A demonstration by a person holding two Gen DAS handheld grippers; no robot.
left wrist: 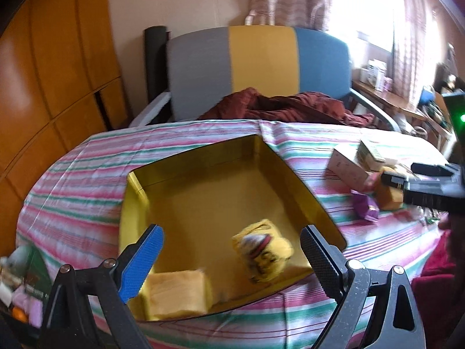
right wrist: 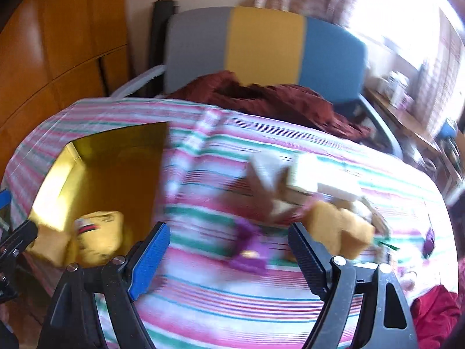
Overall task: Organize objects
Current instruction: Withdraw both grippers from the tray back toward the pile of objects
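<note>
An open gold box (left wrist: 151, 212) sits on the striped tablecloth (left wrist: 87, 174). Inside it lie a yellow printed packet (left wrist: 261, 250) and a yellow sponge-like block (left wrist: 177, 293). My left gripper (left wrist: 232, 229) hangs open over the box's near side with nothing between its pads. To the right of the box is a pile: pale cartons (right wrist: 290, 174), yellow blocks (right wrist: 337, 229) and a purple packet (right wrist: 250, 253). My right gripper (right wrist: 229, 226) is open above the purple packet, its pads clear of it. It shows in the left wrist view as the right gripper (left wrist: 398, 173) at the pile.
A chair (left wrist: 261, 64) with a grey, yellow and blue back stands behind the table, a maroon cloth (left wrist: 290, 107) draped on its seat. A wooden wardrobe (left wrist: 43, 72) fills the left. A cluttered side table (left wrist: 386, 96) stands at the right, under a bright window.
</note>
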